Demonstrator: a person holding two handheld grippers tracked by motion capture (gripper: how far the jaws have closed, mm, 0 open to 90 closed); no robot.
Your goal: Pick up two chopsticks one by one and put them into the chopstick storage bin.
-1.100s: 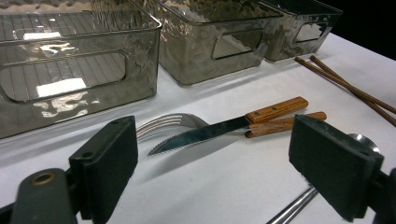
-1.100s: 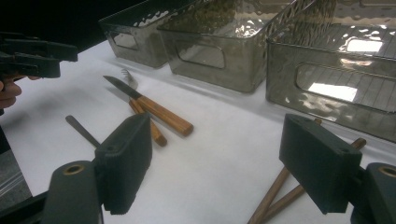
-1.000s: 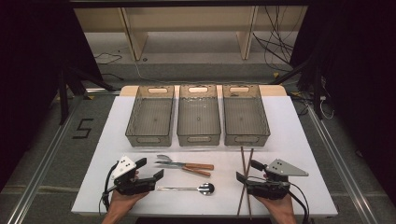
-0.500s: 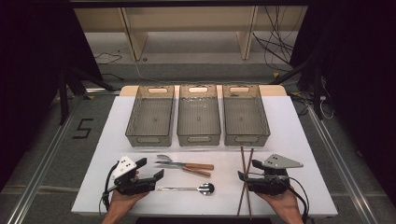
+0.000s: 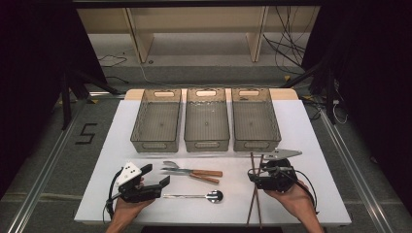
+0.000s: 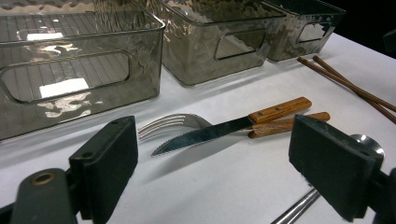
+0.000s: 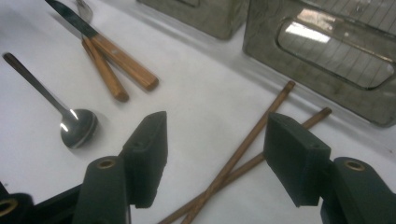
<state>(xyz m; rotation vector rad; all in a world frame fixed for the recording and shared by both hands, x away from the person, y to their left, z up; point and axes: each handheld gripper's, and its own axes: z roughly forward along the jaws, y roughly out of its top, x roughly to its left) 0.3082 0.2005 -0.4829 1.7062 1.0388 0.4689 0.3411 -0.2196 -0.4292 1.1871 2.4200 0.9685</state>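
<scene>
I keep my left gripper [image 5: 163, 181] parked at the near left of the table [image 5: 121, 121], jaws wide and holding nothing, so it stays clear of the spoon [image 5: 194, 196] just beside it and the knife [image 6: 224, 128] lying across the fork [image 6: 170, 123]. On the near right, my right gripper [image 7: 215, 158] straddles the crossed chopsticks [image 7: 243, 154], their tips pointing at the right-hand bin [image 5: 255, 119]; its jaws have just been closing but stand apart, pads not yet touching wood.

Right tool [image 5: 252, 175] shifted toward chopsticks [image 5: 256, 194], jaws just been closing, chopsticks between them, seemingly ungripped.
</scene>
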